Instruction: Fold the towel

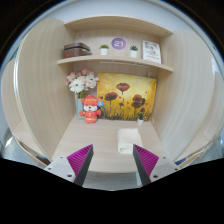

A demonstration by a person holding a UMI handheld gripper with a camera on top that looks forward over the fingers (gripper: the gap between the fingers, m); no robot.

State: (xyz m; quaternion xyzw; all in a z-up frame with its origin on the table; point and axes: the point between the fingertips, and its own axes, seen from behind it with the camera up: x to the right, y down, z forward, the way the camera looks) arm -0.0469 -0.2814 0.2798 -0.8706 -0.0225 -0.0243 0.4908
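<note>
Magenta pads (80,157) line the fingers. The bench (100,135) is pale wood. A painting (127,96) shows red poppies on yellow. The toy figure (91,109) is red and white; the towel (128,142) is white.

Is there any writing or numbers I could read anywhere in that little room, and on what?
"21" on the round purple sign on the upper shelf.
The framed card beside it bears marks too small to read.
Nothing else shows text; the gripper is open.
</note>
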